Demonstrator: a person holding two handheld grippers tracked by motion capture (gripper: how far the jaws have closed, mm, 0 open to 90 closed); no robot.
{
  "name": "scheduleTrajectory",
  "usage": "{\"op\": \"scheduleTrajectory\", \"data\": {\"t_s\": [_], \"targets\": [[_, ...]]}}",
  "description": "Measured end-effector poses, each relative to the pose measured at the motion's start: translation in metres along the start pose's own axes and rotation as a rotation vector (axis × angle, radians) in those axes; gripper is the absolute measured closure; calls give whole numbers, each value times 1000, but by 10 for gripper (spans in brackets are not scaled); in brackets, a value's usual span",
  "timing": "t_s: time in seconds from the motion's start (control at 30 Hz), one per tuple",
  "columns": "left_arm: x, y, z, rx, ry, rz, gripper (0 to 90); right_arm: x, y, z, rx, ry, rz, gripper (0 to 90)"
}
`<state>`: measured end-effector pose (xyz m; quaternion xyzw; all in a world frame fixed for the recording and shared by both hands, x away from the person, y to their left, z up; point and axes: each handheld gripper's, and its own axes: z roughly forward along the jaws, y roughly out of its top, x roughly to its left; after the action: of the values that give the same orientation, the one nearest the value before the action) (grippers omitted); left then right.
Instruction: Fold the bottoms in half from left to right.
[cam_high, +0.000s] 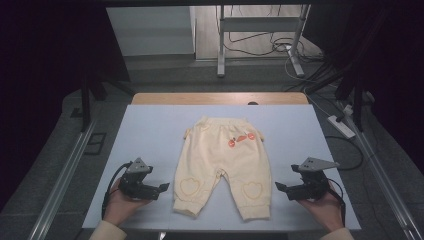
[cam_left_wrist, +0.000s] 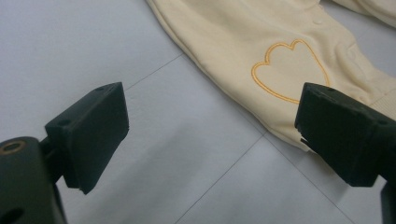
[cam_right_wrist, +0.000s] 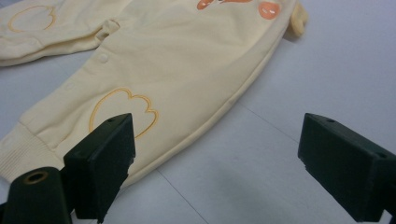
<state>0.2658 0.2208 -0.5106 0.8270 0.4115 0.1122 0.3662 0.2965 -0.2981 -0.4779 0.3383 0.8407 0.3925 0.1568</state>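
Note:
A pair of cream baby trousers (cam_high: 220, 162) lies flat on the white table sheet (cam_high: 150, 130), waistband away from me, legs toward me, with orange heart outlines on both knees and orange patches near the waist. My left gripper (cam_high: 162, 189) rests in a hand left of the trousers, jaws open and pointing at the left leg (cam_left_wrist: 280, 60), nothing between them. My right gripper (cam_high: 280, 189) rests in the other hand to the right, jaws open, pointing at the right leg (cam_right_wrist: 140, 93). Neither touches the cloth.
The sheet covers a wooden tabletop (cam_high: 220, 98). Metal rails (cam_high: 65, 175) run along both sides. Beyond the far edge stand a metal frame's legs (cam_high: 220, 50) and loose cables (cam_high: 280, 47); a power strip (cam_high: 341, 126) lies at the right.

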Motion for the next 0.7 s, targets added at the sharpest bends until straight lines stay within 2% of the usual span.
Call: {"op": "scheduleTrajectory", "data": {"t_s": [0.43, 0.7], "targets": [[-1, 2, 1, 1, -6, 13, 99, 2, -1, 2, 14, 4, -2, 113], [1, 1, -1, -6, -5, 3, 100, 5, 0, 4, 15, 7, -13, 114]]}}
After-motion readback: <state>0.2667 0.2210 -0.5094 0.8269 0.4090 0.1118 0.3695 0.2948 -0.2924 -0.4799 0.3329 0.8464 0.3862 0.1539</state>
